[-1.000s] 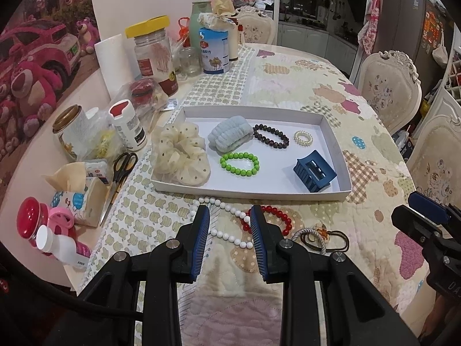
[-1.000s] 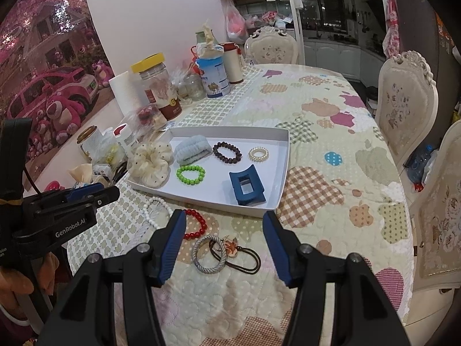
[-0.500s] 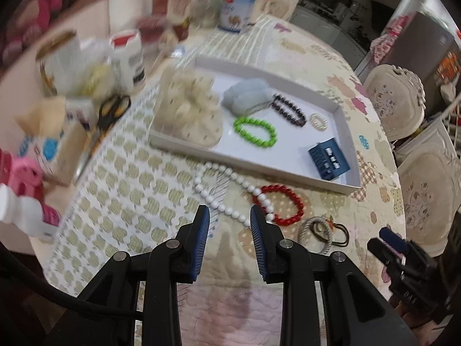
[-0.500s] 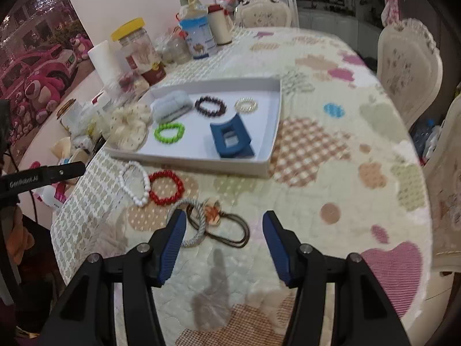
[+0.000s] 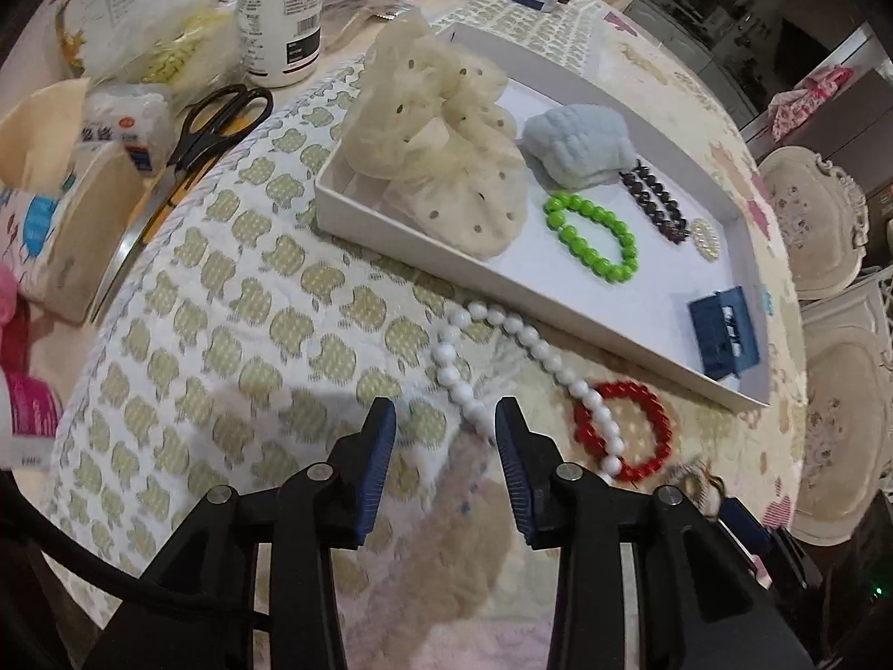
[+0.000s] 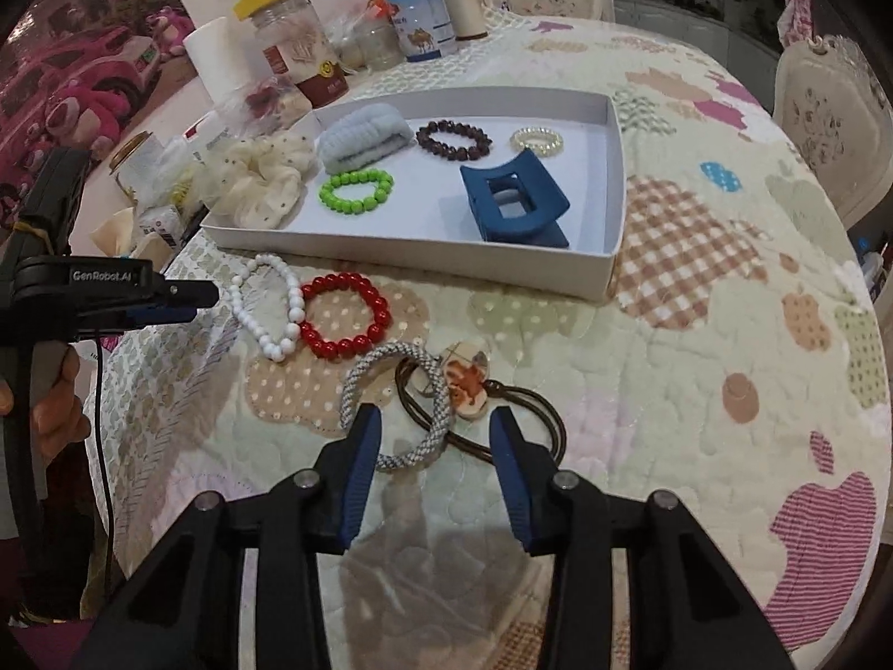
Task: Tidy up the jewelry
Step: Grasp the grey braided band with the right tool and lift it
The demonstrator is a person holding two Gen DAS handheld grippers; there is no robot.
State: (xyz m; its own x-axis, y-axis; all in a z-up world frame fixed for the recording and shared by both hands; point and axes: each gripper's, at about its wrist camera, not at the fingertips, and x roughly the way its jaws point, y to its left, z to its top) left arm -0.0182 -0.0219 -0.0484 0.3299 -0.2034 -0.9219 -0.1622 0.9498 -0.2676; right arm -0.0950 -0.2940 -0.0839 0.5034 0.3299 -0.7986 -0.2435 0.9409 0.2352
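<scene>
A white tray [image 6: 611, 223] [image 5: 357, 220] holds a cream scrunchie [image 5: 441, 151], a pale blue scrunchie [image 6: 363, 137], a green bead bracelet [image 6: 356, 191], a dark bead bracelet [image 6: 455, 139], a pearl ring band [image 6: 536, 140] and a blue claw clip [image 6: 516, 206]. In front of it on the quilt lie a white bead bracelet [image 5: 474, 385] [image 6: 268, 307], a red bead bracelet [image 6: 343, 315] [image 5: 625, 430], a grey woven band [image 6: 402, 407] and a brown hair tie with a charm [image 6: 469, 382]. My left gripper [image 5: 445, 419] is open just short of the white beads. My right gripper [image 6: 435, 430] is open over the grey band.
Jars, bottles, a paper roll [image 6: 215, 61] and a blue-label can [image 6: 421, 19] crowd the table's left and back. Black scissors [image 5: 195, 128] and a tissue pack [image 5: 61, 212] lie left of the tray. Chairs [image 6: 826, 111] stand at the right.
Both grippers have dropped and moved forward toward the loose pieces on the quilt. The left now sits at the white beads, the right at the grey band. Both stay open.
</scene>
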